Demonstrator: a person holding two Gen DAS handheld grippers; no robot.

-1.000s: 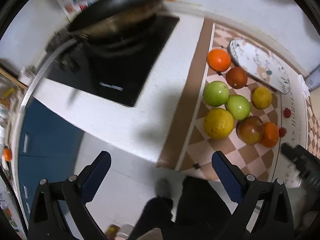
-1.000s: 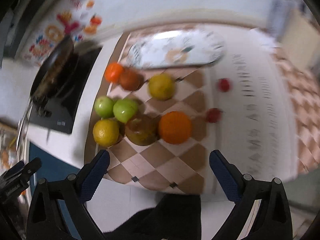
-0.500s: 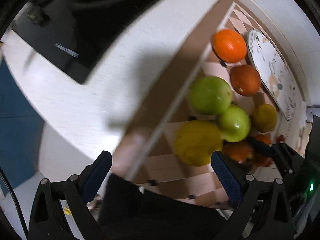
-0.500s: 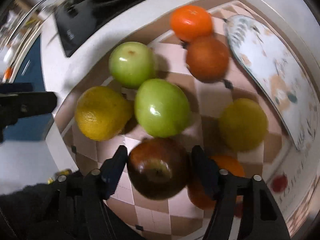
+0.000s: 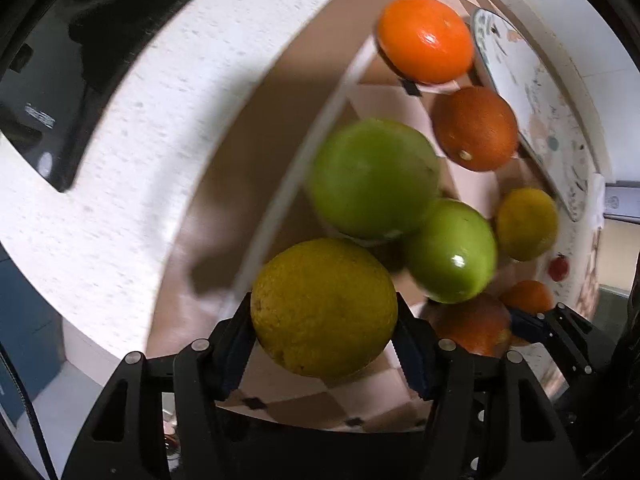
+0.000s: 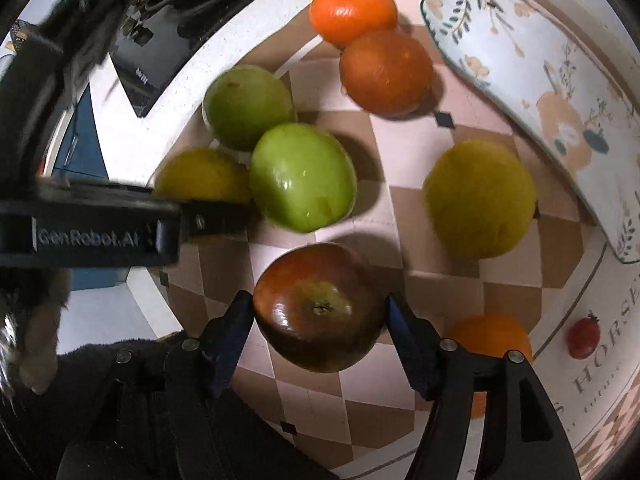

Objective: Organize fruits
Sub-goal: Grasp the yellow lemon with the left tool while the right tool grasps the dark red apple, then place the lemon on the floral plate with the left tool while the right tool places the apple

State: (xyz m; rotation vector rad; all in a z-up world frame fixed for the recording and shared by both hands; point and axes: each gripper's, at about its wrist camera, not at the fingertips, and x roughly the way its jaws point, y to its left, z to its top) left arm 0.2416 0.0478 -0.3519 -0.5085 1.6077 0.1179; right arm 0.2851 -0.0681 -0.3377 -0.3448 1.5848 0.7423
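Since half a second ago both tongs have dropped lower over the fruit: the left gripper (image 5: 325,334), which then stood wide apart above the mat, now has its fingers pressed against both sides of the yellow orange (image 5: 324,307), grasping it. The right gripper (image 6: 320,322) is clamped on the dark red-green apple (image 6: 319,307), stem end facing the camera, much as it was.

Just beyond the left tongs' tips sit two green apples, the farther one (image 5: 374,178) blurred and touching the nearer one (image 5: 451,251), which lies to the right. Farther out along the same line are a bright mandarin (image 5: 426,38) and a darker orange (image 5: 476,128). Off to the right of the left tongs a yellow citrus (image 5: 527,224) rests near the patterned plate (image 5: 536,92). The right tongs' black frame shows at the lower right of the left view.

From the right tongs, a yellow citrus lies ahead and to the right, and an orange (image 6: 490,338) sits just behind the right finger. All rest on the checkered mat (image 6: 400,396). The induction hob (image 5: 48,92) lies far left of the left tongs.
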